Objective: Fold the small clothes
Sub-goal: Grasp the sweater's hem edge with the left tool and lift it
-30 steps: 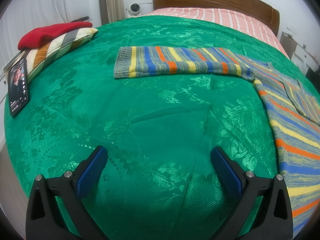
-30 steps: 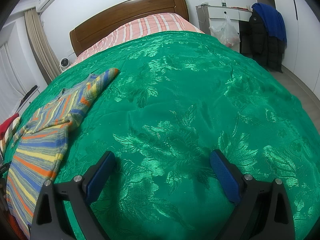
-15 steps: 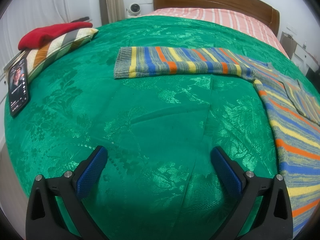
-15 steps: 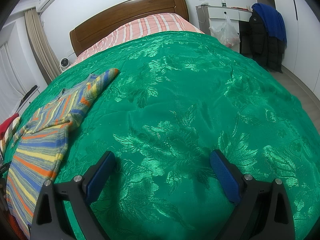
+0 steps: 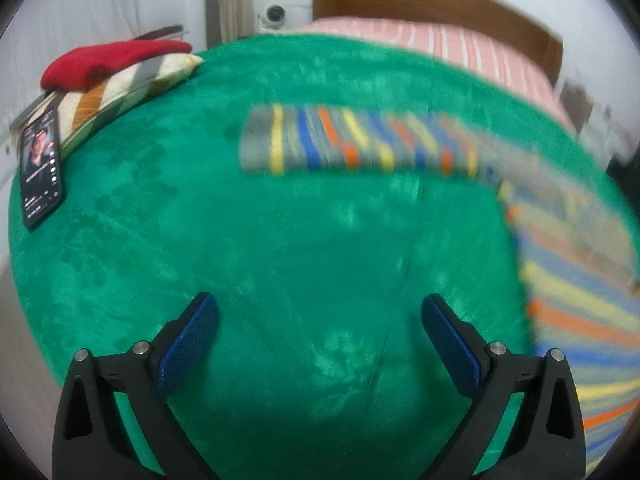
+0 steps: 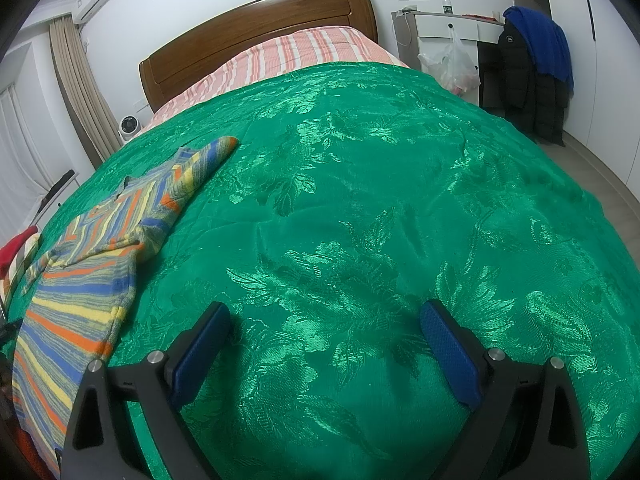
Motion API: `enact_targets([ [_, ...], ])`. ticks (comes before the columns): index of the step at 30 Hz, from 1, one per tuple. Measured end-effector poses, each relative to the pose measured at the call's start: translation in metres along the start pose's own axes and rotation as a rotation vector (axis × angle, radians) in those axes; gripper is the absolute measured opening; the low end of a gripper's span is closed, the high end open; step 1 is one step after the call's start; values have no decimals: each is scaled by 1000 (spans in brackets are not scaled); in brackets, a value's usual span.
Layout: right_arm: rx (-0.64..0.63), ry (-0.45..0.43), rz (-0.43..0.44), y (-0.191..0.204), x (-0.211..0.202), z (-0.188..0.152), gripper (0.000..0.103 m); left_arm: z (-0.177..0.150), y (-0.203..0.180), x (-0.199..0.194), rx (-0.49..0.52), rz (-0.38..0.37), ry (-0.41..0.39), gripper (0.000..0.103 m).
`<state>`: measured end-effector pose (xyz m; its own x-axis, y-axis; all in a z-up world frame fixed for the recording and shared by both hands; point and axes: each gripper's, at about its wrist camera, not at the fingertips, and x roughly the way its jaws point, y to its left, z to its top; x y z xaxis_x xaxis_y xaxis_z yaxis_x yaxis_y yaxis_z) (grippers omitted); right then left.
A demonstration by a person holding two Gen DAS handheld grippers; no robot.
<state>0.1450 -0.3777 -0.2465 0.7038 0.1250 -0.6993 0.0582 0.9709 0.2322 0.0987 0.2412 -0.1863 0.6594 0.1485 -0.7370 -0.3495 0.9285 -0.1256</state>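
Observation:
A small striped knit sweater [image 5: 568, 264] in grey, blue, yellow and orange lies flat on the green bedspread [image 5: 304, 240], one sleeve [image 5: 360, 142] stretched out to the left. My left gripper [image 5: 318, 320] is open and empty, above the bedspread short of that sleeve. The left wrist view is motion-blurred. In the right wrist view the sweater [image 6: 92, 264] lies at the far left, its other sleeve [image 6: 200, 168] pointing toward the headboard. My right gripper [image 6: 324, 328] is open and empty over bare bedspread, right of the sweater.
A phone [image 5: 40, 172], a striped pillow [image 5: 120, 92] and a red garment [image 5: 108, 60] lie at the bed's left edge. The wooden headboard [image 6: 260, 44] and pink striped bedding [image 6: 288, 56] are at the far end. A white desk [image 6: 448, 32] and hanging coats [image 6: 532, 76] stand right.
The left wrist view has gone blurred and shifted, so the left gripper is moving. The right gripper and the sweater have stayed still.

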Motion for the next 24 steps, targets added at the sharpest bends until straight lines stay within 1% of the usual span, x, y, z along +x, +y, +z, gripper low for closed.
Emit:
enact_targets([
  [2, -1, 1, -1, 0, 0, 0, 96, 25, 25, -15, -122, -91, -45, 102],
  [4, -2, 1, 3, 0, 1, 0, 96, 47, 47, -16, -204, -135, -44, 102],
  [5, -1, 0, 3, 0, 0, 0, 96, 66, 62, -7, -253, -161, -22, 102],
  [7, 0, -3, 6, -1, 0, 0, 97, 89, 78, 13, -296, -165, 38, 102],
  [8, 1, -5, 10, -1, 0, 0, 97, 102, 85, 28, -307, -150, 77, 102],
  [9, 2, -6, 11, -1, 1, 0, 97, 115, 89, 48, -305, -129, 127, 101],
  [11, 3, -8, 13, -2, 1, 0, 97, 129, 86, 77, -278, -99, 184, 99],
  [13, 1, -7, 12, -2, 1, 0, 97, 138, 77, 102, -227, -56, 217, 87],
  [14, 0, -5, 9, -1, 1, 0, 97, 142, 70, 112, -200, -39, 226, 74],
  [15, -2, -4, 7, -1, 1, 0, 97, 143, 64, 119, -180, -42, 233, 53],
  [16, -3, -3, 5, 0, 2, 0, 97, 144, 56, 125, -161, -57, 238, 34],
  [17, -5, -2, 3, 0, 2, 0, 97, 145, 47, 130, -139, -61, 246, 4],
  [18, -7, 0, 1, 1, 2, 0, 98, 148, 38, 130, -117, -42, 245, 3],
  [19, -9, 1, 0, 1, 3, 0, 98, 155, 23, 121, -75, -35, 206, 2],
  [22, -10, 1, 1, 2, 3, 0, 98, 177, -20, 82, 34, -85, 109, 2],
  [24, -11, 1, -1, 2, 3, 0, 98, 194, -71, 42, 145, -156, 45, 2],
])
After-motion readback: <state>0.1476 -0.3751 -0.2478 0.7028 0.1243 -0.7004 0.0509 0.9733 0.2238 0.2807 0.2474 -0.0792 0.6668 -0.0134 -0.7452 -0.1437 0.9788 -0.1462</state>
